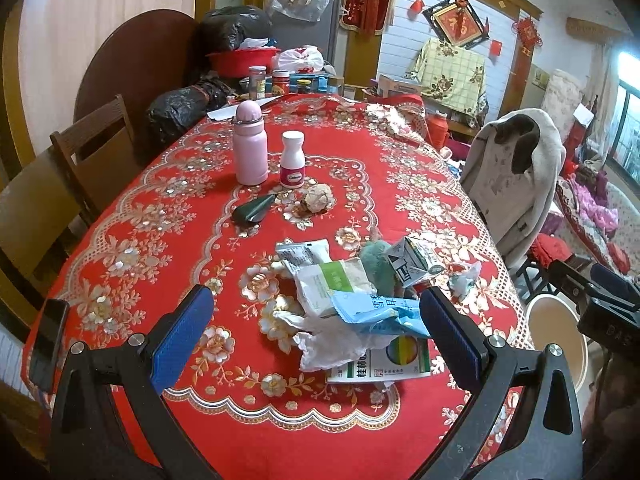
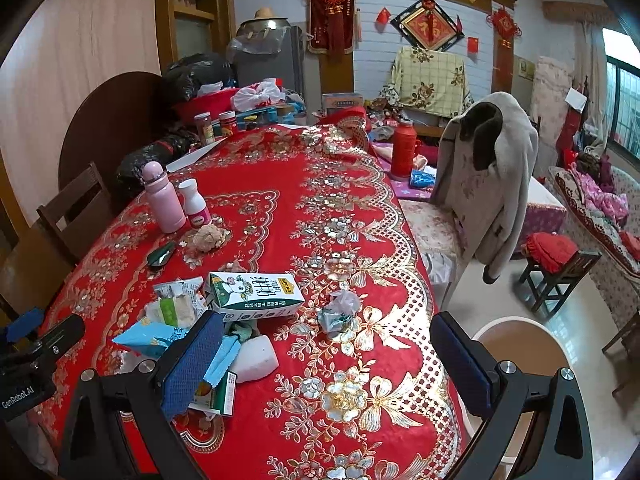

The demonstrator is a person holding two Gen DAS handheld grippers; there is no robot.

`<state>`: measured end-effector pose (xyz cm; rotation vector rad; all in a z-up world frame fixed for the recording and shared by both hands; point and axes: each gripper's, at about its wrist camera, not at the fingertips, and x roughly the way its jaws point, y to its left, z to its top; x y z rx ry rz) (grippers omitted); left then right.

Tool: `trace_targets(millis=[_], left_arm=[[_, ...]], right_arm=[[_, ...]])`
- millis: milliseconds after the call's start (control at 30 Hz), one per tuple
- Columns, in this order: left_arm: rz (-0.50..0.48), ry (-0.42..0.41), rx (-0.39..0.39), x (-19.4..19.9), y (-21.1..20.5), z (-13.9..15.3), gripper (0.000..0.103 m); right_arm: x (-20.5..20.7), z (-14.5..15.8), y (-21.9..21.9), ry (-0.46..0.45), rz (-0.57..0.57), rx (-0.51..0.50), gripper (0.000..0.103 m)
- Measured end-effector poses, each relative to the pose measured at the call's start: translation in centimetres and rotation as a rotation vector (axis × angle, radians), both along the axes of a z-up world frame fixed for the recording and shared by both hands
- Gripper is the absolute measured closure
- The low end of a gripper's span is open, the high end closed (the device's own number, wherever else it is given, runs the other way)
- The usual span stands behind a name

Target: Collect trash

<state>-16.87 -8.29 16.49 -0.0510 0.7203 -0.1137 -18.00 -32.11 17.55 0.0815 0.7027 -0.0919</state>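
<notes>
Left tool [image 1: 316, 336]: released, fingers spread wide, nothing between the pads; it hangs above the near end of the desk [image 1: 120, 280], with the trash heap framed between its two blue pads
Right tool [image 2: 328, 364]: released, fingers wide apart, holding nothing; the heap lies at its left finger, bare cloth between the pads
Nearest trash: green-and-white box [image 1: 380, 364] flat on the desk at the near edge of the heap; crumpled white tissue [image 1: 332, 340] lies over its left part
Next: light blue wrapper [image 1: 372, 312] on top of the tissue, just beside the left tool's right pad; white-and-green packet [image 1: 336, 284] behind it
Milk carton [image 2: 256, 292]: on its side at the far right of the heap, touching the other litter
Stray wad: crumpled clear wrapper [image 2: 338, 312] alone on the cloth, near the carton, ahead of the right tool's gap
Middle of desk: dark green cone-shaped item [image 1: 254, 208]; brownish crumpled ball [image 1: 318, 198] just beside it
Farther: pink flask [image 1: 250, 146] and white bottle [image 1: 292, 160], both upright, side by side
Beside the desk: round bin [image 2: 520, 364] on the floor by the right tool
</notes>
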Motion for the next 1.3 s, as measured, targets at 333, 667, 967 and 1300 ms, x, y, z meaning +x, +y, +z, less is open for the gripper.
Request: trace_targets(millis=[333, 667, 967, 1300], left_arm=[[-0.001, 0.010, 0.003, 0.2, 0.2, -0.2, 0.001], [0.001, 0.014, 0.001, 0.4, 0.5, -0.3, 0.001], [-0.001, 0.027, 0.000, 0.8, 0.6, -0.6, 0.001], [-0.005, 0.037, -0.003, 1.4, 0.5, -1.1, 0.001]], right_arm=[[0.5, -0.2, 0.3, 0.008, 0.001, 0.006, 0.000], [1.2, -0.5, 1.1, 0.018, 0.014, 0.002, 0.000], [1.7, -1.0, 0.9, 0.040, 0.010, 0.011, 0.000], [2.1, -1.3, 0.9, 0.056, 0.007, 0.014, 0.000]])
